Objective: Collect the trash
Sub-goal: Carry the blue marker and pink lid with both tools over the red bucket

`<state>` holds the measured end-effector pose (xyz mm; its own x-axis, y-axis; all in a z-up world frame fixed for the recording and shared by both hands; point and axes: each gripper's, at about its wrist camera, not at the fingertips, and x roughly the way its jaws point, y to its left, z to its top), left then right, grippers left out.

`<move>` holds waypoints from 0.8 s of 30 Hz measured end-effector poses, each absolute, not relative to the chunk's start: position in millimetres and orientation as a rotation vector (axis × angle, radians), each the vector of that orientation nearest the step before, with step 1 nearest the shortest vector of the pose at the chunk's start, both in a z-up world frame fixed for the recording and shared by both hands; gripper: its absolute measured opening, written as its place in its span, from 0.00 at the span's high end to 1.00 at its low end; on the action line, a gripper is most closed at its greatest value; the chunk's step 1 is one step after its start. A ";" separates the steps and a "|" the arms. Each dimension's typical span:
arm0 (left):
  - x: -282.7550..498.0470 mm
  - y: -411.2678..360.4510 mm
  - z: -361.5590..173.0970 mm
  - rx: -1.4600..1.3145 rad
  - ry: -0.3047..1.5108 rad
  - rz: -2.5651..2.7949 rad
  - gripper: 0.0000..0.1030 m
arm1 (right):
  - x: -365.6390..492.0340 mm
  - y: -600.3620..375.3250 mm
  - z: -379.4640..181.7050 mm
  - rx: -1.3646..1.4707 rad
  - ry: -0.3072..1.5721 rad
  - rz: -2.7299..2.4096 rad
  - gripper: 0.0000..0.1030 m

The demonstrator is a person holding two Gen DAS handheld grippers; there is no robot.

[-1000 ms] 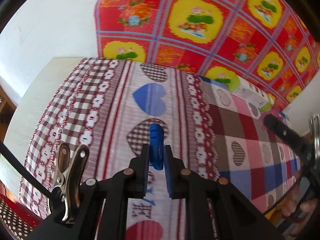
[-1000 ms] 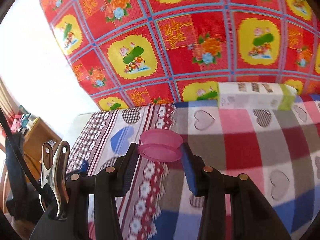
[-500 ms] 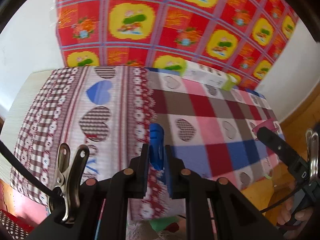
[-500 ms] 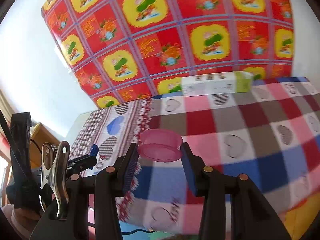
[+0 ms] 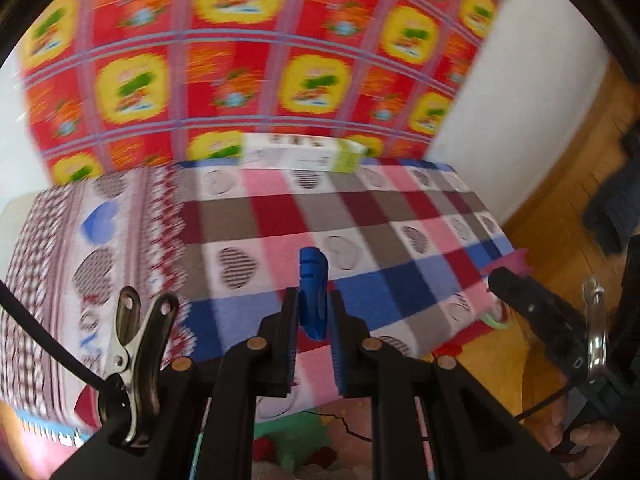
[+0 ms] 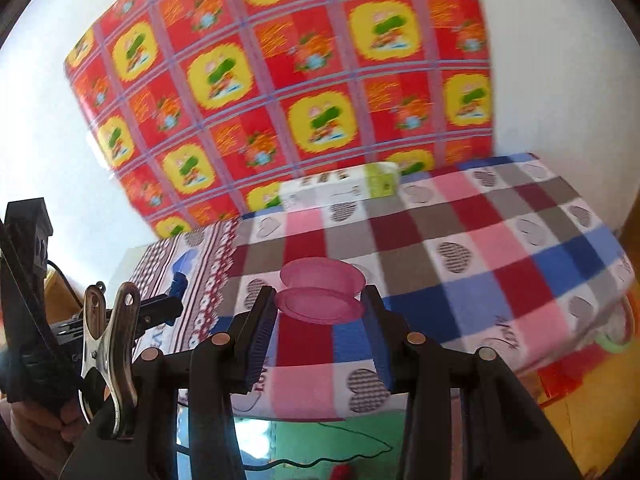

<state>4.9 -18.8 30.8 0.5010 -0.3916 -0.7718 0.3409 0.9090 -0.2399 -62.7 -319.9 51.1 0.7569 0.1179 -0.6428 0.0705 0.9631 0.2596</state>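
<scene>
A small flat blue plastic piece [image 5: 313, 280] stands upright between the pads of my left gripper [image 5: 314, 312], which is shut on it, above the front edge of the cloth-covered table [image 5: 248, 216]. My right gripper [image 6: 320, 308] is shut on a translucent pink cup [image 6: 322, 292], held by its sides over the same front edge. In the left wrist view the right gripper's finger [image 5: 520, 292] shows at the right with the pink cup [image 5: 516, 262]. The right wrist view has the left gripper's fingers [image 6: 160, 308] and the blue piece [image 6: 180, 282] at the left.
A long white and green box [image 5: 304, 154] lies at the table's far edge against a red flowered sheet [image 5: 248, 60] on the wall. Below the table's front edge lie green and yellow floor mats [image 6: 320, 440] and a thin black cable [image 6: 344, 456]. Wooden floor [image 5: 560, 208] is at the right.
Both grippers have drawn back from the table and risen, each keeping its hold. The views swung right, so the table's front edge and the floor below now show.
</scene>
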 end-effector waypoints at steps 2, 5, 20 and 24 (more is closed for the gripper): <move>9.7 -35.9 32.9 -0.026 0.952 -0.518 0.86 | -71.9 -325.5 54.0 0.294 0.692 -0.039 0.57; 12.0 -57.7 33.3 0.019 0.943 -0.598 0.86 | -82.5 -334.9 55.9 0.337 0.666 -0.116 0.57; -17.3 -202.1 32.5 0.159 0.965 -0.874 0.86 | -148.3 -425.5 40.8 0.457 0.604 -0.407 0.57; -28.8 -245.4 32.9 0.154 0.964 -0.895 0.86 | -169.4 -462.2 37.2 0.472 0.598 -0.429 0.57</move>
<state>-28.8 -245.4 32.9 0.2539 -0.5916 -0.7652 0.7197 0.6441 -0.2592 -169.4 -462.2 37.2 0.7460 -0.2436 -0.6198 0.5085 0.8093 0.2940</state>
